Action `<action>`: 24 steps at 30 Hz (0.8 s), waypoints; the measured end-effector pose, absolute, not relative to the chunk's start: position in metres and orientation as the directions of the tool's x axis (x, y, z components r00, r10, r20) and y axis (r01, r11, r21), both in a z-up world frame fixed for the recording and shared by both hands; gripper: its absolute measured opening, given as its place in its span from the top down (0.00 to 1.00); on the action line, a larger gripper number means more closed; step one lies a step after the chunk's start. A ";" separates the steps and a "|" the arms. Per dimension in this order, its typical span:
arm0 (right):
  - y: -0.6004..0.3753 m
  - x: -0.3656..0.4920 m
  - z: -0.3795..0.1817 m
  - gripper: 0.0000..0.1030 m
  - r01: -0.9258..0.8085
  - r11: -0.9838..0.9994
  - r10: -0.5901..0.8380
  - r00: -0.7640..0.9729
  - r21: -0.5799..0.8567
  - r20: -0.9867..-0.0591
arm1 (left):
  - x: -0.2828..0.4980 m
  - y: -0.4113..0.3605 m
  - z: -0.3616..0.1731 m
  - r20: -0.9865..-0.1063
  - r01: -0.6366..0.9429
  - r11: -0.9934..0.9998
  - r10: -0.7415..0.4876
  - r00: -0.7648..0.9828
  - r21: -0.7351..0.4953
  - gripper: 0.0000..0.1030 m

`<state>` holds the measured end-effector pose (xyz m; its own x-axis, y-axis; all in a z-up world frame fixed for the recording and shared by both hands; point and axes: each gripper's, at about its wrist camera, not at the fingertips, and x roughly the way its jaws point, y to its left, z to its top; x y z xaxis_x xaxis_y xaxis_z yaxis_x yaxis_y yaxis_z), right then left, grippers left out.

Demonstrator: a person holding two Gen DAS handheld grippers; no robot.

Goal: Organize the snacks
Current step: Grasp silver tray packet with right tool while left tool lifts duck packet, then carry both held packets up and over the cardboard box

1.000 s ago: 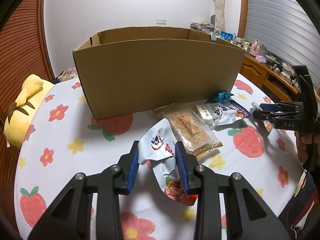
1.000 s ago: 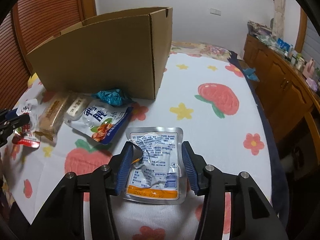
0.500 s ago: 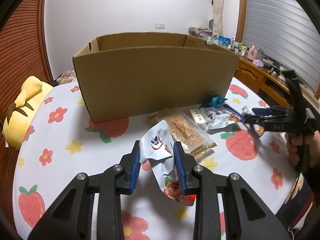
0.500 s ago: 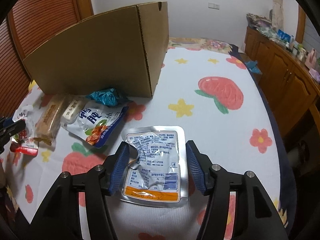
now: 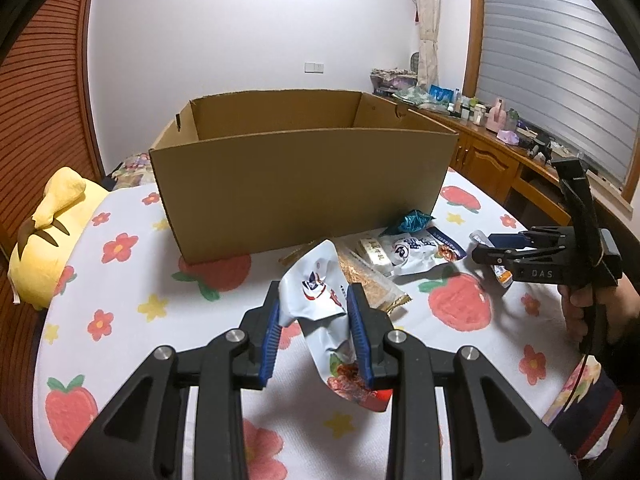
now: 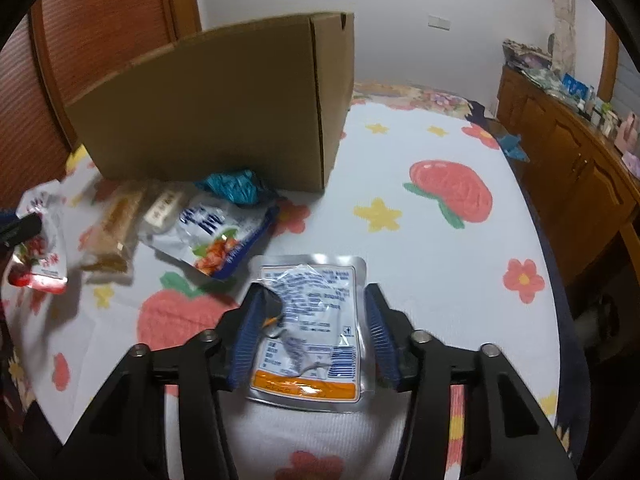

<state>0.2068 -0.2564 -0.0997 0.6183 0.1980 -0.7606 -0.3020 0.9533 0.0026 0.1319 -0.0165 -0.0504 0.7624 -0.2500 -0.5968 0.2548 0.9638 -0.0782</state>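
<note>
White snack pouch [image 5: 316,300] pinched in left claw [image 5: 316,332]; right claw [image 6: 312,336] straddles foil pouch [image 6: 310,332].

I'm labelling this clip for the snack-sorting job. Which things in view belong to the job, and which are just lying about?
Part of the job:
cardboard box
white and red pouch, gripped by the left gripper
silver pouch, between the right gripper fingers
blue and white packet
wafer bar
small white bar
teal wrapper

Just lying about:
yellow plush
clutter on the wooden sideboard

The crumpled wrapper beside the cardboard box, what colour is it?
Teal blue. The crumpled wrapper shows best in the right wrist view, at the foot of the cardboard box.
</note>
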 end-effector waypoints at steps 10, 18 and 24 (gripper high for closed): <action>-0.252 0.203 -0.097 0.56 -0.317 0.948 0.199 0.621 -0.010 -0.758 | 0.130 -0.015 -0.045 -0.586 0.255 0.964 -0.250 0.771 -0.076 0.71; -0.249 0.195 -0.082 0.56 -0.326 0.945 0.202 0.651 -0.029 -0.732 | 0.131 -0.014 -0.030 -0.563 0.263 0.962 -0.258 0.785 -0.074 0.71; -0.242 0.187 -0.053 0.56 -0.351 0.936 0.242 0.691 -0.022 -0.681 | 0.141 -0.010 -0.015 -0.540 0.266 0.961 -0.261 0.800 -0.071 0.71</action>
